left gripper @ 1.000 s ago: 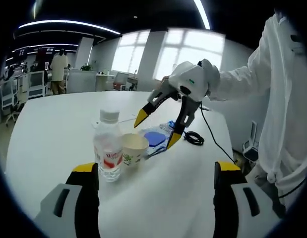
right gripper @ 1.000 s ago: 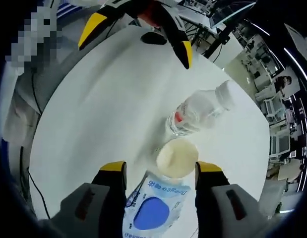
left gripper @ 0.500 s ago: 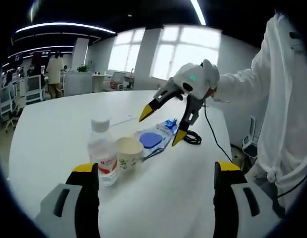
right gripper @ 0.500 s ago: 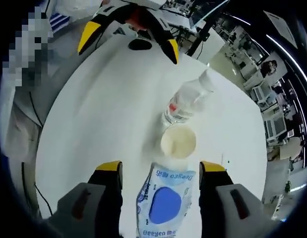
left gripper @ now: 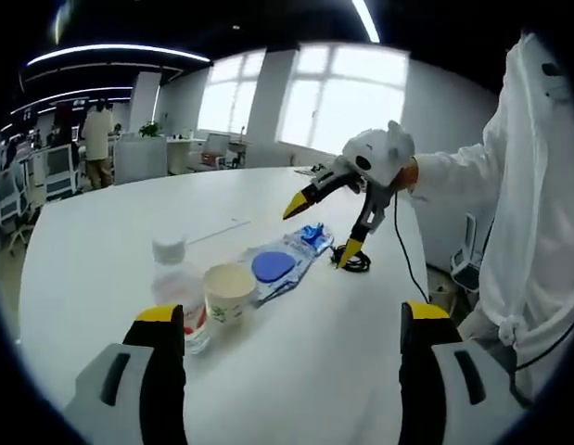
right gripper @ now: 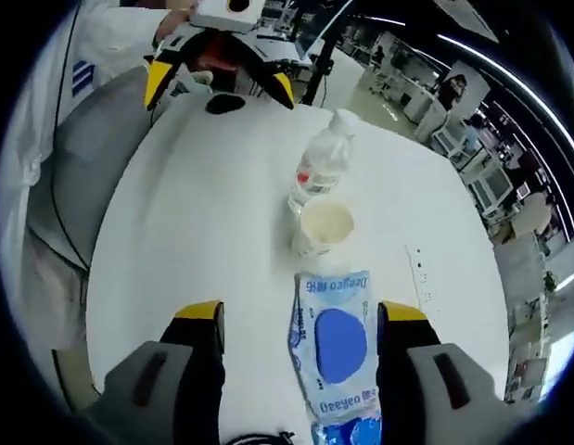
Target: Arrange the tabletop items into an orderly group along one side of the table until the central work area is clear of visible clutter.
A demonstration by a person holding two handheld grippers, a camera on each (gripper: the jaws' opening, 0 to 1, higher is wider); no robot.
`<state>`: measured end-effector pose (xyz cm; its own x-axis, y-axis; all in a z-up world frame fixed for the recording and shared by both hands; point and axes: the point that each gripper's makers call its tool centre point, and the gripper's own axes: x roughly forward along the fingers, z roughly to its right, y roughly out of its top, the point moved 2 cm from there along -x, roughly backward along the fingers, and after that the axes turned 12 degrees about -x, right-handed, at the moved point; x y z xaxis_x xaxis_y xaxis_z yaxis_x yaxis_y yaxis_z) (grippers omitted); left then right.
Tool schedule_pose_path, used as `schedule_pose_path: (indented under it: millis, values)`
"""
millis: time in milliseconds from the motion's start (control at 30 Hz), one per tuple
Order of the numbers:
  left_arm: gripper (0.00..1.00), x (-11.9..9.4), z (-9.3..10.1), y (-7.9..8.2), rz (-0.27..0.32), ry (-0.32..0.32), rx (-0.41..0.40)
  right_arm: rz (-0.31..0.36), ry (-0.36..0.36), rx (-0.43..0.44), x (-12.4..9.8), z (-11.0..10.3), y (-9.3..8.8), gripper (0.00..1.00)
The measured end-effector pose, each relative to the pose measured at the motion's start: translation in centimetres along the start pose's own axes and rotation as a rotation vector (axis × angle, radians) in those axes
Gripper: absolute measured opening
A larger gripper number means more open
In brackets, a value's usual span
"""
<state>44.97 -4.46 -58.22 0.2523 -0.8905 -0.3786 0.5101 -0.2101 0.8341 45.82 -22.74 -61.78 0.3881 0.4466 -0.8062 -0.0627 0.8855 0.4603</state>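
With 3 items lined up on the table (left gripper: 101,241), bottle (left gripper: 176,295), cup (left gripper: 229,293) and wipes pack (right gripper: 336,345) sit touching in a row. Right gripper (left gripper: 325,225) hangs wide open over the pack's far end, holding nothing. Left gripper (right gripper: 219,81) open too, empty, near the bottle. Looks like the pack is the step in hand; next move: lower, close on it, slide it to one side.

On the white table (left gripper: 101,241) there stood one water bottle (left gripper: 175,289), one paper cup (left gripper: 228,292) beside it, one blue wipes packet (left gripper: 279,266) just past the cup, and one coiled black cable (left gripper: 359,262) beyond the packet.
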Motion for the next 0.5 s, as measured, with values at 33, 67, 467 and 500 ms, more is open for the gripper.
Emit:
schedule_pose_path:
  millis: [33, 67, 467, 500]
  values:
    - [1.00, 0.0, 0.1, 0.1, -0.002, 0.000, 0.001, 0.005, -0.008, 0.024, -0.4, -0.2, -0.5, 0.66]
    - [1.00, -0.1, 0.2, 0.1, -0.001, 0.000, 0.001, 0.006, -0.013, 0.039, -0.8, -0.5, -0.8, 0.66]
    - [1.00, -0.1, 2.3, 0.0, -0.030, 0.021, 0.020, 0.014, -0.111, 0.221, -5.1, -3.8, -5.0, 0.66]
    - [1.00, -0.1, 2.4, -0.1, -0.032, 0.023, 0.021, 0.014, -0.118, 0.222, -5.5, -4.0, -5.4, 0.66]
